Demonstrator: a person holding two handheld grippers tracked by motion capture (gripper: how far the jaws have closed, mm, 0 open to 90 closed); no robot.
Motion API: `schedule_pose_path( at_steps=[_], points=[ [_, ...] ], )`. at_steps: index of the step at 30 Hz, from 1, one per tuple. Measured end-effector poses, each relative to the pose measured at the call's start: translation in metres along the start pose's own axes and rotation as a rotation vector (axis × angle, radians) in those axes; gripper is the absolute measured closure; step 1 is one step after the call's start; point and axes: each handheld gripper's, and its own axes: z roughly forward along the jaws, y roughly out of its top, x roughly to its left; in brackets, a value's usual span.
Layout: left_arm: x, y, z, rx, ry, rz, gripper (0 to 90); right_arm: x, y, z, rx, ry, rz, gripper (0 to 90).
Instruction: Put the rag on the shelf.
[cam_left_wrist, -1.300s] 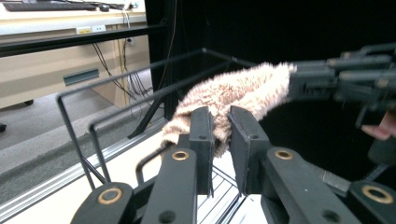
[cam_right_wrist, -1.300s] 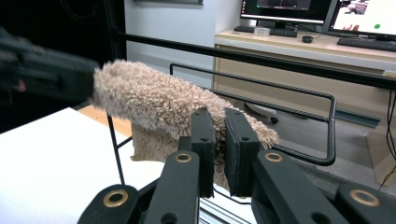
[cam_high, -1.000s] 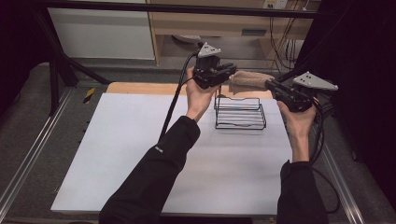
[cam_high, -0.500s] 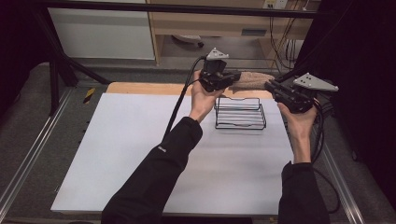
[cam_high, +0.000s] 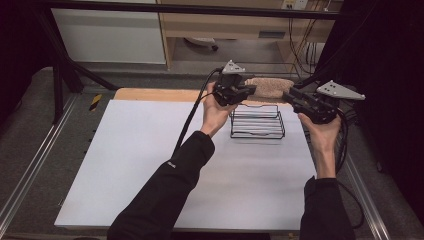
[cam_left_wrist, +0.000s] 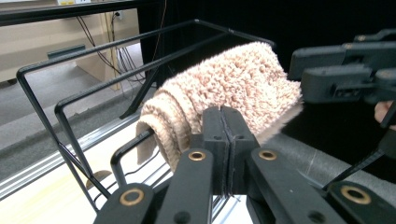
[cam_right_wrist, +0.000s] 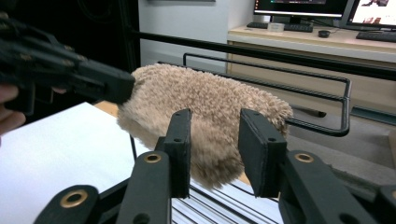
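1. Up at the far side of the white table (cam_high: 150, 165), a fuzzy tan cloth (cam_high: 270, 87) hangs between the 2 grippers, lifted above the black wire rack (cam_high: 257, 121).
2. The left gripper (cam_high: 246, 91) has its jaws pressed together on one end of the cloth (cam_left_wrist: 224, 88); in the left gripper view the jaw faces meet with the folded edge pinched at their tips.
3. The right gripper (cam_high: 291, 97) sits at the cloth's other end. Its own view shows the 2 jaws spread apart with the cloth (cam_right_wrist: 205, 107) just beyond them, and I cannot tell whether they touch it.
4. The rack stands on the table near its far edge, between the 2 hands, with its wire frame (cam_left_wrist: 56, 107) rising just beside the cloth.
5. The left hand (cam_high: 216, 112) and right hand (cam_high: 322, 135) each hold a gripper, with dark sleeves entering from below.
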Motion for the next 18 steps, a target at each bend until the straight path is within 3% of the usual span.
schedule_pose_path(
  at_steps=[8,14,18],
  points=[
    [0.002,-0.009,0.003,0.022,0.018,0.016,88.7,0.001,-0.008,0.012,0.084,-0.014,0.051,87.7],
    [0.005,-0.012,0.007,0.025,0.028,0.014,88.7,-0.002,-0.017,0.022,0.116,-0.061,0.068,90.0],
    [0.005,-0.012,0.006,0.023,0.029,0.012,88.5,-0.001,-0.017,0.023,0.107,-0.062,0.06,88.9]
  ],
)
